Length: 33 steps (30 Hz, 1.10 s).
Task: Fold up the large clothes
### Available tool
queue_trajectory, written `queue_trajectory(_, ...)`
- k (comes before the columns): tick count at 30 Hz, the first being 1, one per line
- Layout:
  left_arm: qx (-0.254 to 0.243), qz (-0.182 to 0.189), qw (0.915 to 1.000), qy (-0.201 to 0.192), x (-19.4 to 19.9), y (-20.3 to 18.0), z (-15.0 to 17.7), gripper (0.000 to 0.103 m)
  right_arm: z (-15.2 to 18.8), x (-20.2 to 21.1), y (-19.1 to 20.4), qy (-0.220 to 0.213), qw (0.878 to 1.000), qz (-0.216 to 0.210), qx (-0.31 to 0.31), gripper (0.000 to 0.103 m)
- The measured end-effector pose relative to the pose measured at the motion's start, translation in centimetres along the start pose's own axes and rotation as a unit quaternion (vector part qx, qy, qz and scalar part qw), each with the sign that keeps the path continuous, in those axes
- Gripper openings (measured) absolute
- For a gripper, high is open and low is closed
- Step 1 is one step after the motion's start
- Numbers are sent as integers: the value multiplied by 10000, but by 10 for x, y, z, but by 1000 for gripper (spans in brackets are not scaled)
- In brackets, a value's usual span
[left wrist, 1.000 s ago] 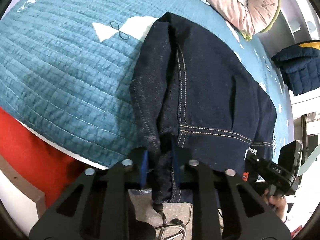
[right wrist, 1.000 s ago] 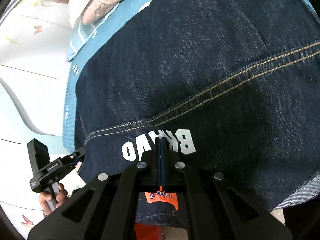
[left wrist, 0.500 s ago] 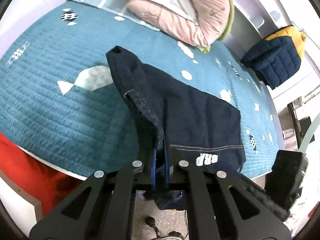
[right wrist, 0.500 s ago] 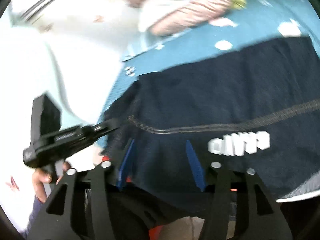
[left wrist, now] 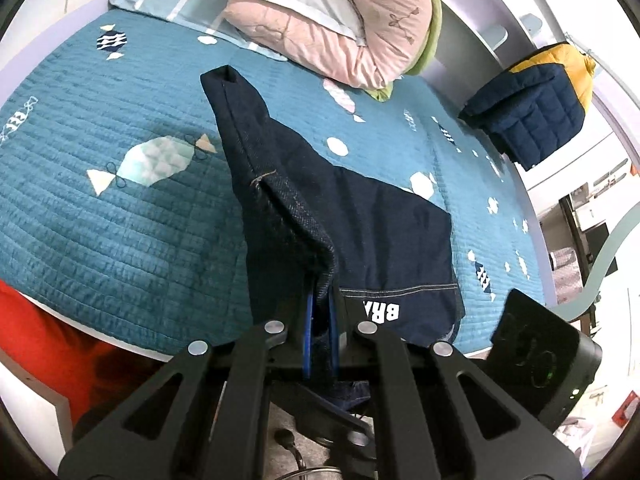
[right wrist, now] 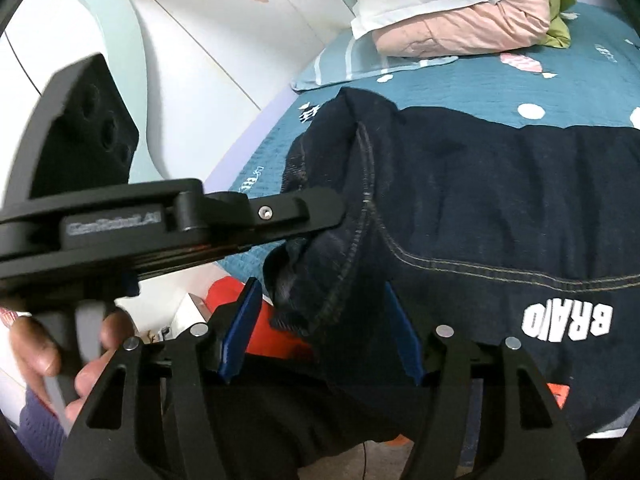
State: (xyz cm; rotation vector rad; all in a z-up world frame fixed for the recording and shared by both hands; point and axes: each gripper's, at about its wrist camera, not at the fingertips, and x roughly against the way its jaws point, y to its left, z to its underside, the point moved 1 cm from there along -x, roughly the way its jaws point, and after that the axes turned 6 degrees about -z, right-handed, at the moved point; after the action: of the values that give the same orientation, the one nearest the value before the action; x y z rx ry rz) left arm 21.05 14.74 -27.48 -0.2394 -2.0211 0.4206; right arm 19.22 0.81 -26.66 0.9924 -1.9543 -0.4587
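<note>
Your left gripper (left wrist: 319, 320) is clamped on a bunched fold of the dark denim garment (left wrist: 360, 224), lifting that edge off the teal quilt (left wrist: 100, 208) — likely to carry it over. The rest lies flat on the quilt, hem at its near edge, below the pink pillow (left wrist: 340, 28). Your right gripper (right wrist: 320, 332) is opening — cloth hangs between the jaws, unpinched.

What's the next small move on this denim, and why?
Probably close the right hand-held gripper on the denim edge between its opening jaws. The left hand-held gripper already pinches a raised fold, while the rest lies on the bed.
</note>
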Motion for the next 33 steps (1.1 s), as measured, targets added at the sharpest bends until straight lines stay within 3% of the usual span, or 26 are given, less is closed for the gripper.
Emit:
queue_trajectory(8,-56,149,9998,68,-4,-14,2,6,-8,-4,-4,-209,9994,198,-184,60)
queue_trajectory(11,-148,161,9997,77,-6,-24,2,6,-9,3,-16,-291,9983,293,-411,25)
queue_trajectory(14,-244,471,9986,68,-2,-40,0,6,-10,21,-31,-442,9970,172,-619,20)
queue_trajectory(19,-451,1167,9918,-260,15,-68,-5,19,-13,74,-59,-857,9901,-39,-1113,19)
queue_trajectory(21,-393,1351,9891,-431,20,-75,-7,38,-14,93,-70,-993,9875,-11,-1225,19)
queue_trajectory(23,-303,1287,9901,-481,16,-76,-10,41,-15,120,-86,-1218,9833,67,-1349,19)
queue_trajectory(28,-294,239,9991,-199,-29,-79,-10,41,-10,166,-126,-1546,9735,425,-1631,19)
queue_trajectory(33,-294,-165,9991,251,-79,-76,7,41,7,202,-177,-1785,9582,960,-2021,19)
